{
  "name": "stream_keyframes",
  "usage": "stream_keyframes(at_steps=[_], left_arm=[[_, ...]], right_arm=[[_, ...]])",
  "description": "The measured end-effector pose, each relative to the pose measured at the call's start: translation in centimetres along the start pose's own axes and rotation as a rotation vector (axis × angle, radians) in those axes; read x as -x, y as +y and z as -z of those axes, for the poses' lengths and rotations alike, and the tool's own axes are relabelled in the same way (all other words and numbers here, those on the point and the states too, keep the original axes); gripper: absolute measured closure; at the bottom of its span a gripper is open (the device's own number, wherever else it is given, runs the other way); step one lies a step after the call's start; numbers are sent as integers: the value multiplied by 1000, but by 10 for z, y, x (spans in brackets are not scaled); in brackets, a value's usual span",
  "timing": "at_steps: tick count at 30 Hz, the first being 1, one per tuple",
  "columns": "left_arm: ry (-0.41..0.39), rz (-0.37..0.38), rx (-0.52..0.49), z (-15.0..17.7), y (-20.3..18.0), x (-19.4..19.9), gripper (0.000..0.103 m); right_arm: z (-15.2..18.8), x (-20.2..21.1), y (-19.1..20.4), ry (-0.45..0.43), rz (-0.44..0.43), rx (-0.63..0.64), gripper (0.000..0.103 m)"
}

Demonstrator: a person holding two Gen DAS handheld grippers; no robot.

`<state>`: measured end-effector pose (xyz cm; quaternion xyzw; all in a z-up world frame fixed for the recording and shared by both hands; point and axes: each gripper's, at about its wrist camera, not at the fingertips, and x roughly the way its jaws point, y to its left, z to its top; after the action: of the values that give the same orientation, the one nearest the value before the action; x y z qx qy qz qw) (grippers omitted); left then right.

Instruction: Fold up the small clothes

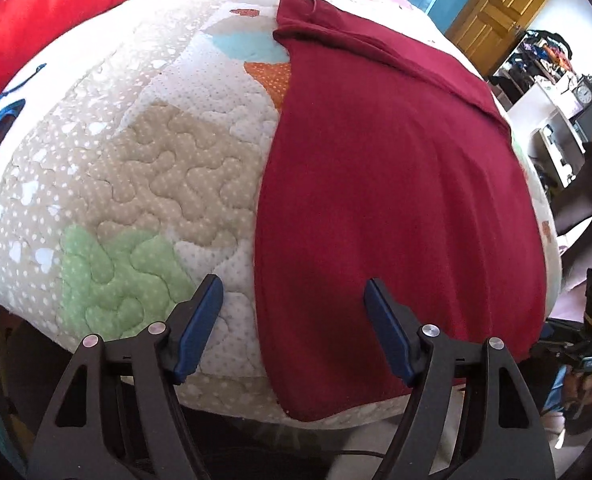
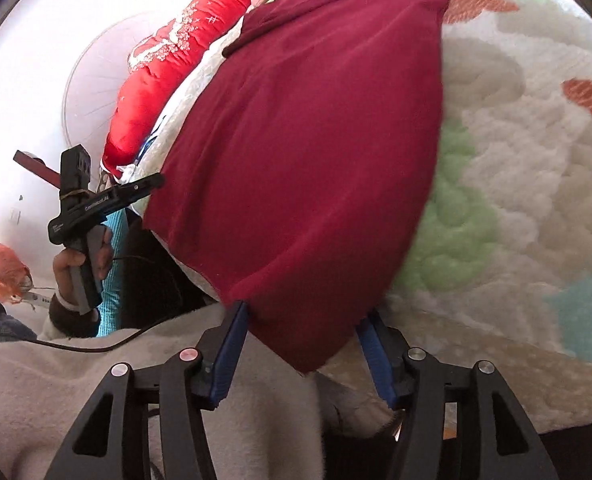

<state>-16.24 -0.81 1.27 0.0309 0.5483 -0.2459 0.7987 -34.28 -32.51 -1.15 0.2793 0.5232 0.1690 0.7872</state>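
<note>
Maroon garment (image 2: 308,152), top edge cropped

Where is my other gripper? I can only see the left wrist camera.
Observer: The right gripper is at the near corner of the dark red garment, with one finger on each side of it.
Operator: Is it squeezing the corner?
Observer: It doesn't look like it. The jaws stand apart and the corner hangs loose between them.
Operator: Can you see my left one from there?
Observer: Yes. The right wrist view shows a hand holding the left gripper side-on by the bed's edge, its tip close to the garment's far side edge.
</note>
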Motion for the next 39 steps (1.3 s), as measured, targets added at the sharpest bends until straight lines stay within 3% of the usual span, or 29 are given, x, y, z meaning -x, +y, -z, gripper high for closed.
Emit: stream_keyframes(at_steps=[5,10,11,12,13,14,17,19,22,27,34,39], left_arm=[[21,-6,-47,2,-10,-7,21],[15,-39,-97,5,-18,-11,23],[14,-38,-98,5,-18,-11,32],[12,-36,-98,6,-18,-10,37],[9,-33,-99,6,-18,-9,47],[6,-22,-96,7,-17,-8,63],[5,11,-93,9,-18,-5,82],[13,33,-96,8,-21,-4,89],[24,88,-87,-2,-21,2,91],[-27,164,-76,-26,-25,18,91],[-101,105,-99,-55,-32,21,91],[-107,94,-98,-59,-30,19,91]], right_arm=[[-7,-3,3,-7,-30,-5,41],[-10,0,-2,-32,-51,-26,42],[-10,1,-2,-39,-58,-32,46],[-10,2,-3,-47,-72,-33,55],[-10,3,-3,-56,-86,-31,64],[-11,3,-4,-66,-98,-31,67],[-16,1,-3,-69,-98,-25,75],[-18,1,0,-80,-107,-15,80],[-28,9,8,-116,-151,5,85],[-56,27,22,-198,-189,63,87],[-106,44,24,-302,-191,94,88],[-112,53,22,-312,-187,113,89]])
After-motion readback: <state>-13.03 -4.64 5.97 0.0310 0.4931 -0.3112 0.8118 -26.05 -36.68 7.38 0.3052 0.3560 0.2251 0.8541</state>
